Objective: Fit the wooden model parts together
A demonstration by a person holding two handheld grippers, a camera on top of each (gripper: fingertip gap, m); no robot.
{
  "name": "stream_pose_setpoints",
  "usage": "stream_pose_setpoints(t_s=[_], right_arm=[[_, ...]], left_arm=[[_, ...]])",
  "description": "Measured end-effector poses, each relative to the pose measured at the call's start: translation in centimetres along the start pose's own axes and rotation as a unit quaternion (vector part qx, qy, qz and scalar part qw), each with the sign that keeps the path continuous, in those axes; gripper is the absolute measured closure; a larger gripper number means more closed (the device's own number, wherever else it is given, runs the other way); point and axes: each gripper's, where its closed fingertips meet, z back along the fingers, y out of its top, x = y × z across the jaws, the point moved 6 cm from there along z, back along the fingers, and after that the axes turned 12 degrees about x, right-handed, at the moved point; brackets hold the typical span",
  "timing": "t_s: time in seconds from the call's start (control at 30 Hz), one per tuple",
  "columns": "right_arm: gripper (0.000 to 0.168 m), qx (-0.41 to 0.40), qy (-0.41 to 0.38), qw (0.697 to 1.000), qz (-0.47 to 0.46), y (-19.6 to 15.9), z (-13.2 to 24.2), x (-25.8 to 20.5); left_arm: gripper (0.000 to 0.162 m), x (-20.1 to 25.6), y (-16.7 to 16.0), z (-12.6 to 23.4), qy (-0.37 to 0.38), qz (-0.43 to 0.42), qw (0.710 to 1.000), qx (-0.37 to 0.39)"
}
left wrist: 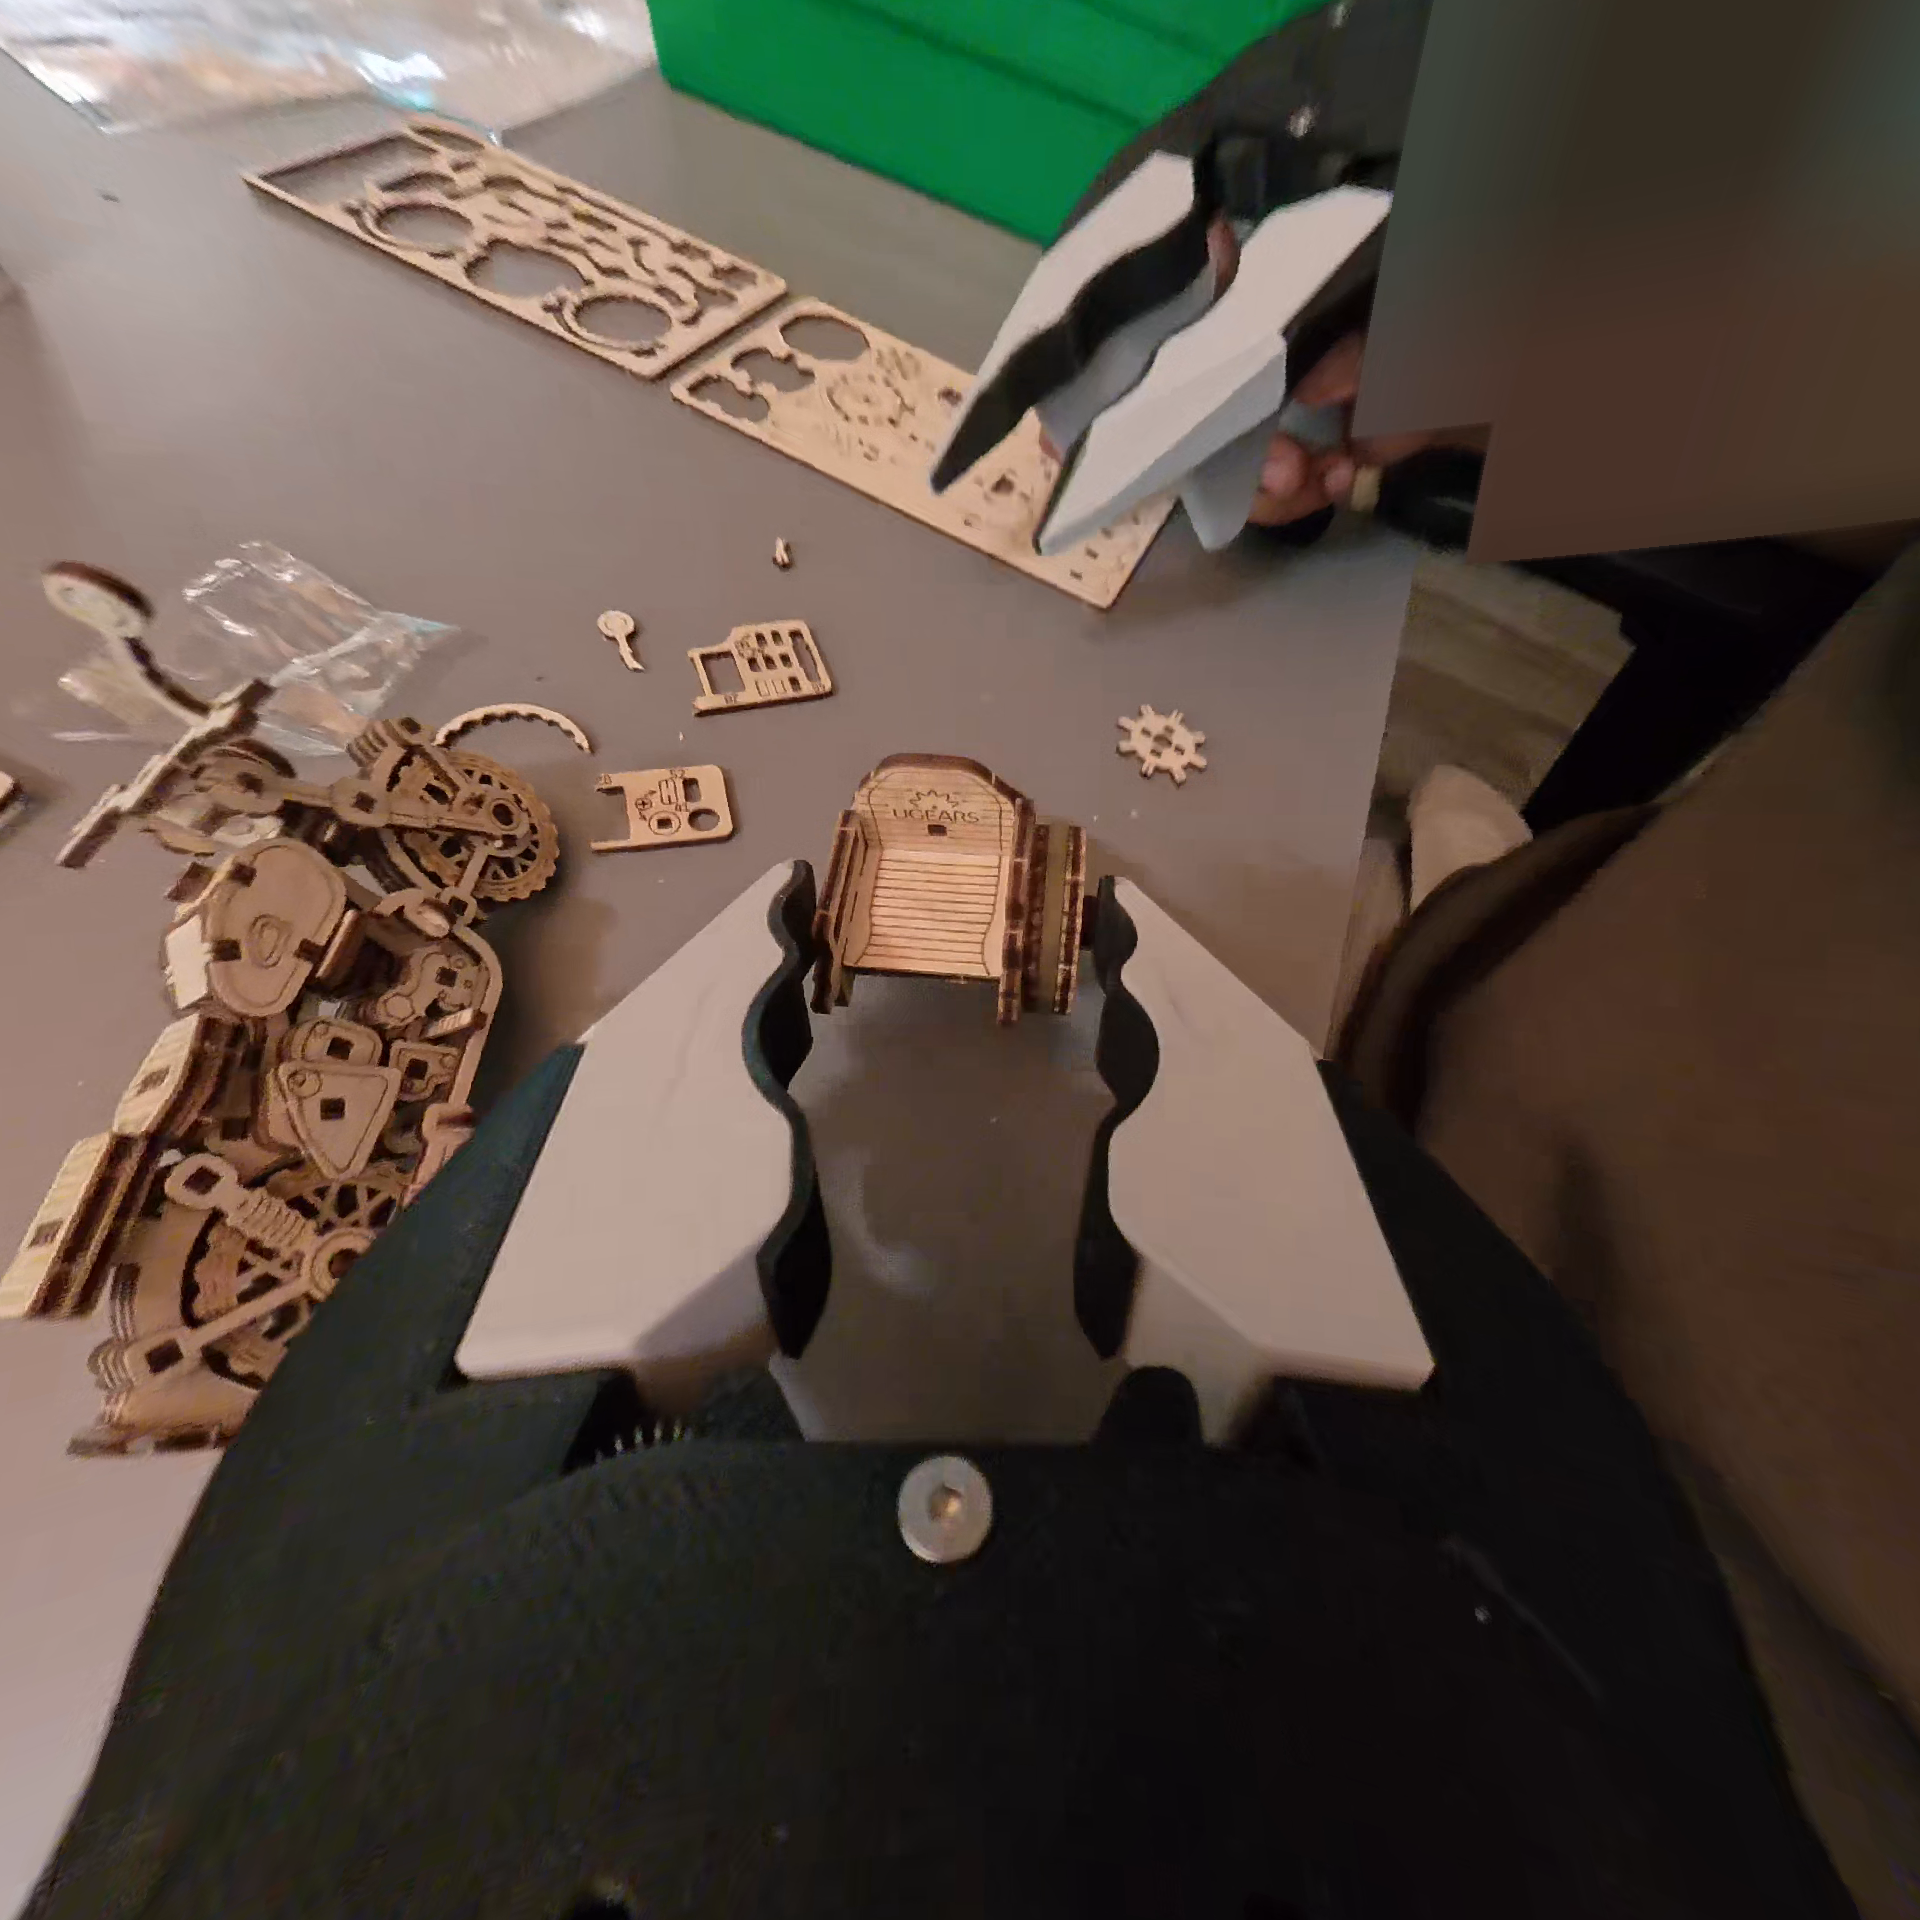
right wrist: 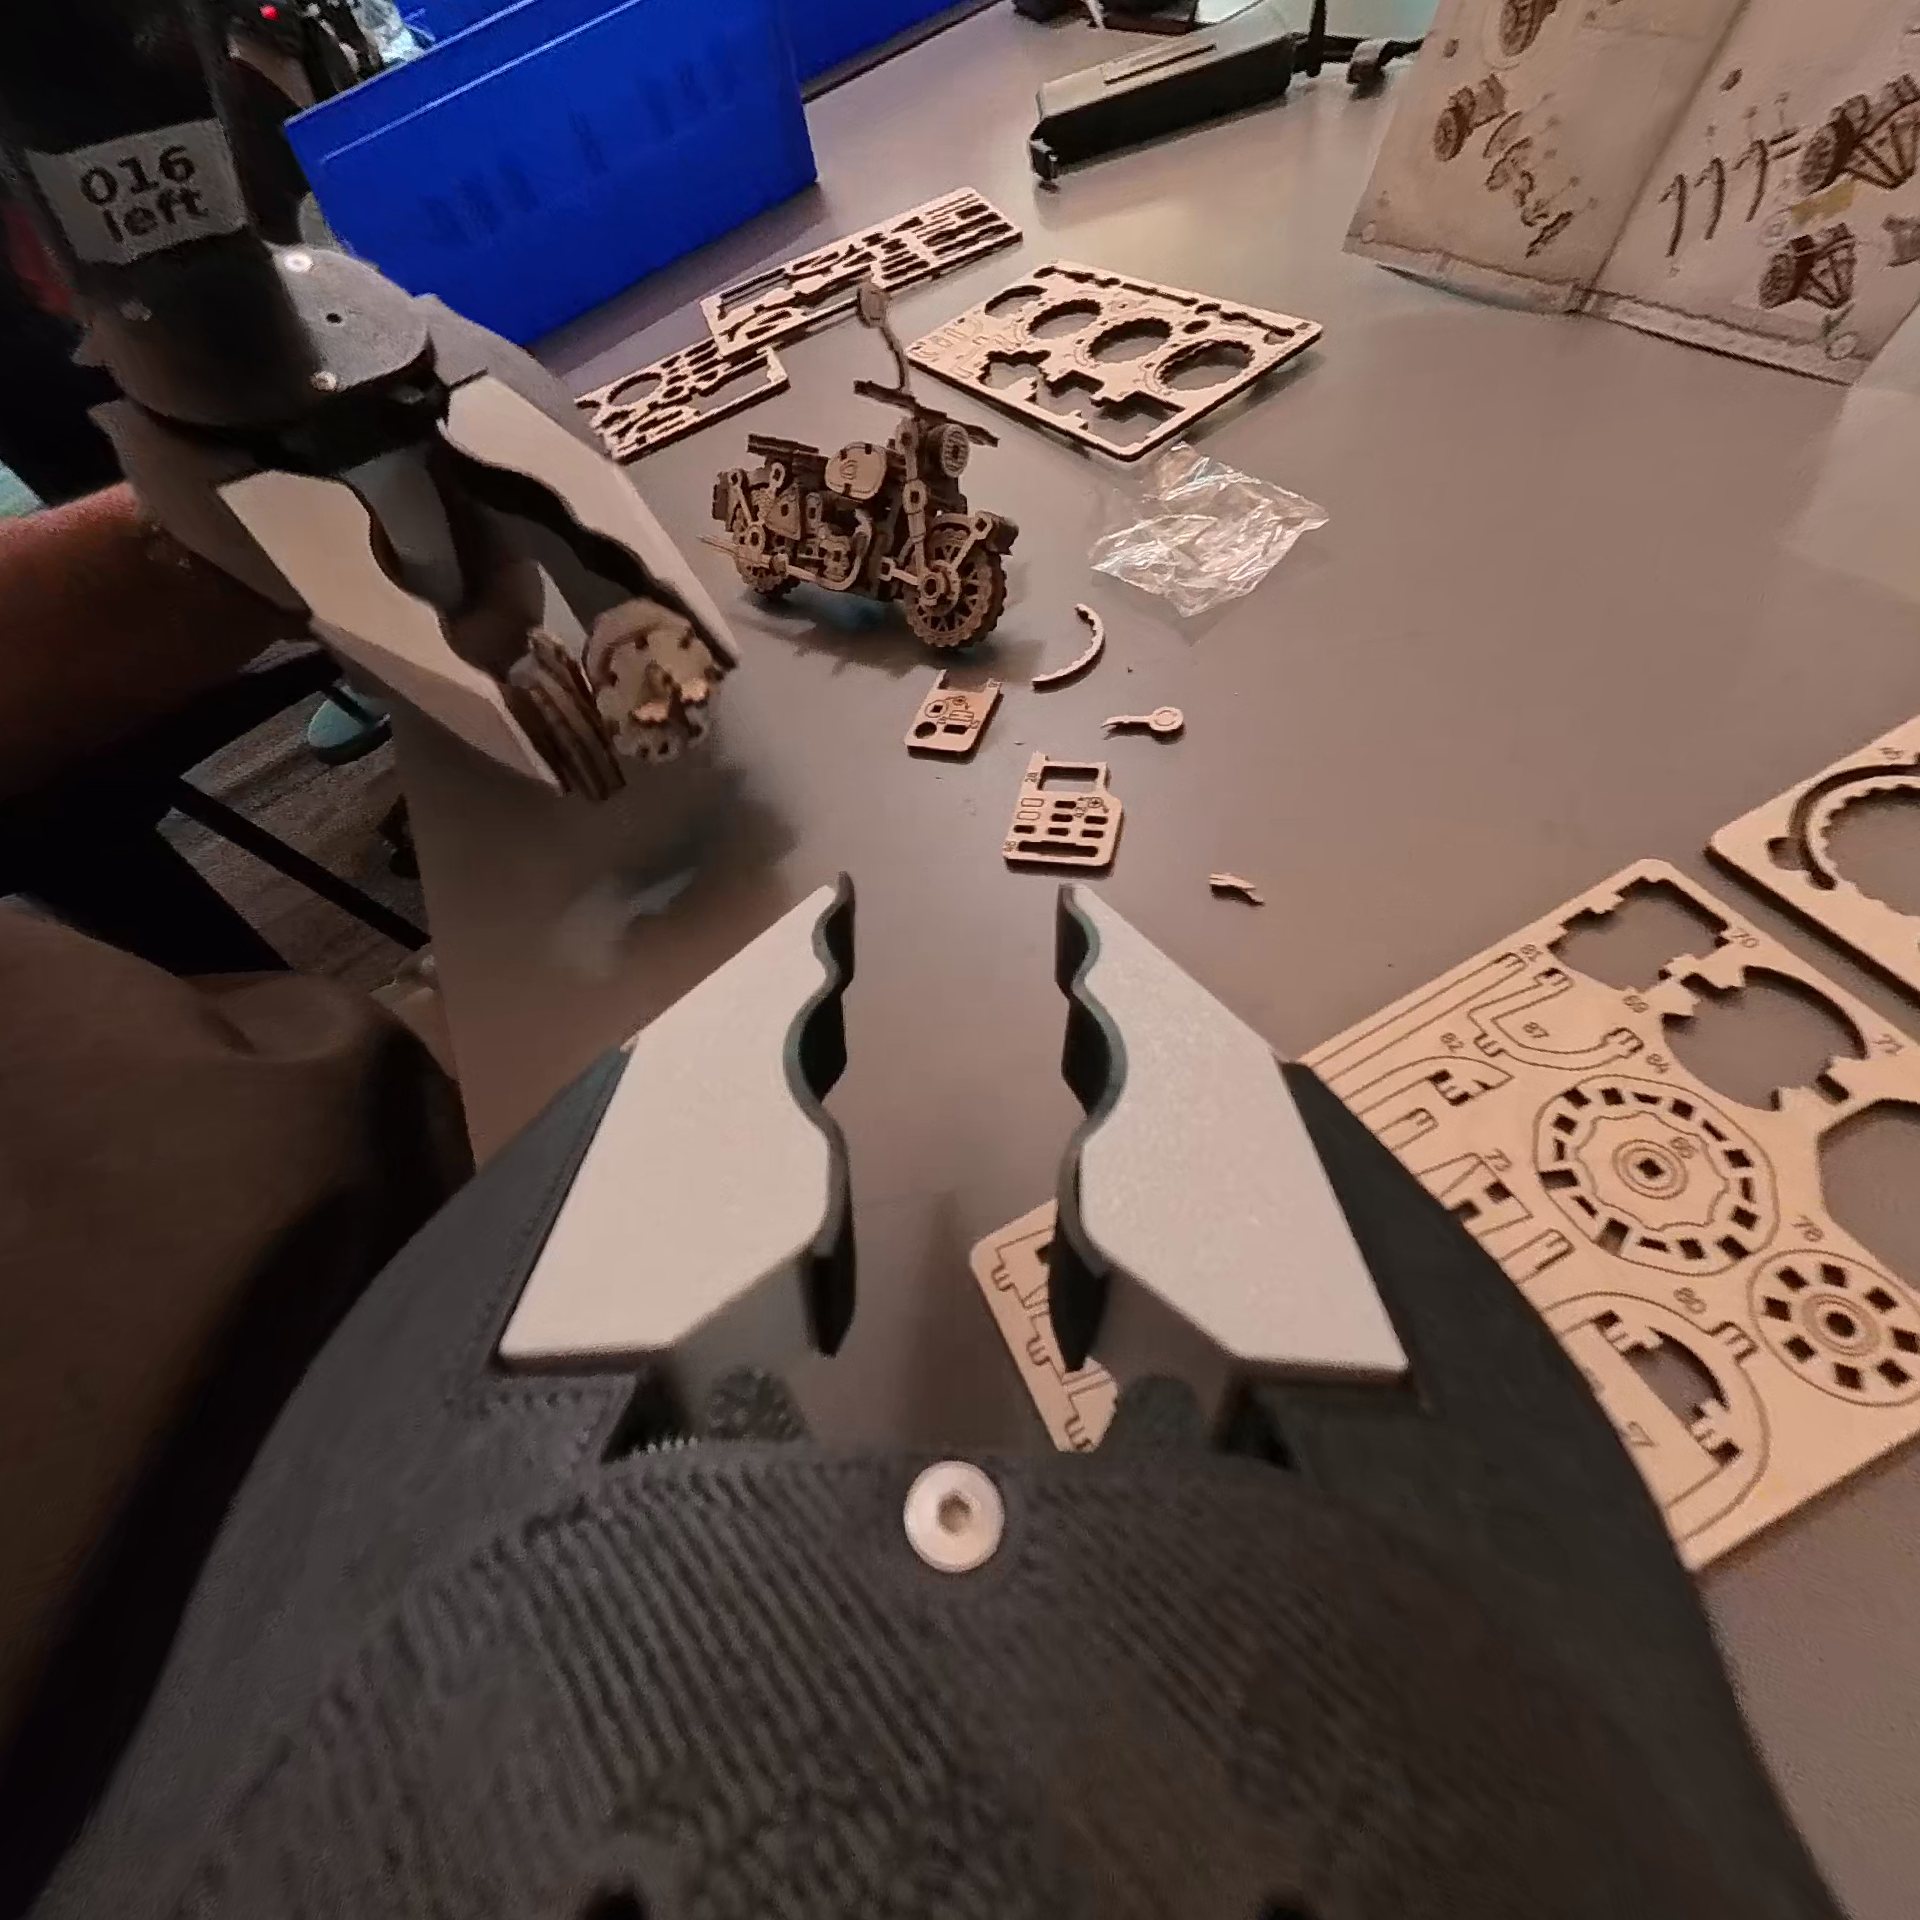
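Observation:
My left gripper is shut on a small wooden sidecar-like part with a slatted floor and a wheel on its right side, held above the grey table. It also shows in the right wrist view, holding that part near the table's left edge. My right gripper is open and empty, low over the table; in the left wrist view it hovers over a wooden sheet. The assembled wooden motorcycle stands upright beyond, and shows at the left in the left wrist view.
Loose parts lie between the grippers: a gear, two small plates, a key-shaped piece, an arc. Punched sheets, plastic wrap, a booklet, a blue bin, a green bin. The left gripper's tips are roughly 11 cm from the right gripper's. My right tips are about 15 cm from the assembled wooden motorcycle, my left tips only 7 cm. It is also in sight in the left wrist view.

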Motion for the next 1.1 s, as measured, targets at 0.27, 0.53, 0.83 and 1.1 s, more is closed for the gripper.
stream_pose_setpoints(t_s=[0.27,0.53,0.83,1.1], right_arm=[[0.142,-0.001,0.039,0.999,-0.017,0.7,1.8,-0.3],[0.132,0.000,0.042,0.999,-0.011,0.8,0.0,-3.2],[0.128,-0.002,-0.016,1.000,-0.013,0.0,0.4,-5.0],[0.132,-0.021,0.041,0.999,-0.020,-1.4,0.6,-3.5]], left_arm=[[0.110,-0.4,0.8,0.5,-0.008,0.099,0.993,0.070],[0.110,0.2,1.3,0.8,-0.015,0.106,0.988,0.109],[0.110,0.2,2.5,1.0,-0.026,0.130,0.980,0.147],[0.110,0.1,1.6,0.9,-0.065,0.171,0.976,0.118]])
